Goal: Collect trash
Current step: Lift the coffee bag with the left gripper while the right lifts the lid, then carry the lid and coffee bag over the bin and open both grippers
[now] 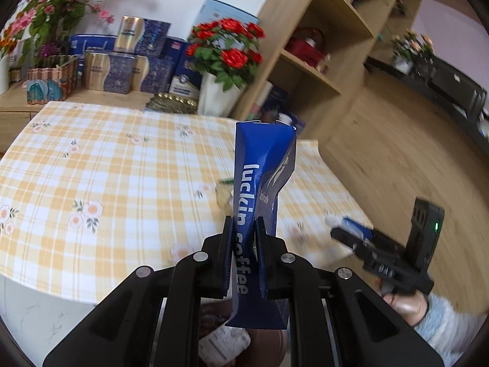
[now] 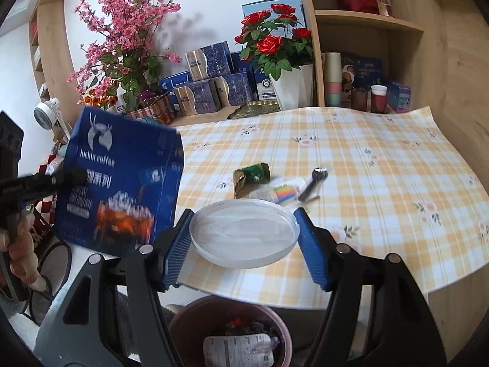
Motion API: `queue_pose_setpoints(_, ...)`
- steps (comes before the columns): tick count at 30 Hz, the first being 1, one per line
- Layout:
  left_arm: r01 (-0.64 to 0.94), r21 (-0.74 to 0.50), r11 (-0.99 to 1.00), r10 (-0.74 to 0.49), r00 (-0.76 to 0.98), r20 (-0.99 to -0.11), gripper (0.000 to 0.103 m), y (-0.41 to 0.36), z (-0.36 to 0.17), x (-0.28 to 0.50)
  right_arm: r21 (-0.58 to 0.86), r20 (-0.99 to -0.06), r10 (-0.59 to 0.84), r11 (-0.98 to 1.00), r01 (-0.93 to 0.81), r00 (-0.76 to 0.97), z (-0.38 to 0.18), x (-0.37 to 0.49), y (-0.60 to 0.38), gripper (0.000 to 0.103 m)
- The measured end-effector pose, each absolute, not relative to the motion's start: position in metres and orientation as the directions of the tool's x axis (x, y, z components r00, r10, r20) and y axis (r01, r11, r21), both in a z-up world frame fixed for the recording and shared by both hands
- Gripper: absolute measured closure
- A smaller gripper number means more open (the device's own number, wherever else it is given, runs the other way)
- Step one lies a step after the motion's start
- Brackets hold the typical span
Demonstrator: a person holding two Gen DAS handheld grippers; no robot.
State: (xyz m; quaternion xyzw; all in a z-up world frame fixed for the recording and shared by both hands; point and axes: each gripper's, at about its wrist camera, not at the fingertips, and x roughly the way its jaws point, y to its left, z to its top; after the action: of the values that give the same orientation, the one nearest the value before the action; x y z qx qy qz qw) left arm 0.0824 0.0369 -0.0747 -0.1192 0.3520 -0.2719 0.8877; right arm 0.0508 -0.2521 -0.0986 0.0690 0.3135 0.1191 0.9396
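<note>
The left gripper (image 1: 243,229) is squeezed nearly shut on a flat blue coffee bag (image 1: 262,183), which stands up tall in the middle of the left wrist view. The thin edge of the bag sits between the two fingers, so it does not flop over or slip out. In the right wrist view the same bag (image 2: 122,183) hangs at the left side of the frame, off the edge of the table. The right gripper (image 2: 244,235) has its blue pads spread wide, one on each side of a round clear plastic lid (image 2: 244,232), low in the middle of the frame. The lid looks gripped by its rim, because it sits up above the checked tablecloth (image 2: 366,168). At the bottom of that frame, right under the fingers, is a pink bin (image 2: 189,315) with some trash already inside. Both things seem held over or near it so they can be dropped in. More trash lies on the table in the middle of the frame: a green wrapper (image 2: 252,177), a small colourful packet (image 2: 284,194) and a dark little thing (image 2: 314,182) I cannot name. I think these are left to pick up.
</note>
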Motion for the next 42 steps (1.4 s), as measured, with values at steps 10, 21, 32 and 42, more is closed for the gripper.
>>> queue_pose_setpoints(10, 0.461, -0.371, 0.806, -0.580, 0.495, -0.646, 0.089, 0.018, -0.114, 0.043, 0.213, -0.589, 0.267, 0.962, -0.172, 0.763, -0.109, 0.028, -0.255, 0.036)
queue_pose_setpoints(21, 0.490, -0.332, 0.806, -0.539, 0.376, -0.754, 0.089, 0.000, -0.167, 0.032, 0.231, -0.611, 0.261, 0.962, -0.146, 0.747, -0.124, 0.016, -0.265, 0.036)
queue_pose_setpoints(32, 0.490, -0.262, 0.831, -0.427, 0.260, -0.866, 0.089, -0.021, -0.230, 0.035, 0.244, -0.640, 0.260, 0.961, -0.130, 0.723, -0.142, 0.018, -0.267, 0.036)
queue_pose_setpoints(42, 0.534, -0.195, 0.823, -0.400, 0.301, -0.866, 0.064, -0.035, -0.244, 0.035, 0.239, -0.667, 0.263, 0.962, -0.134, 0.697, -0.157, 0.014, -0.264, 0.036)
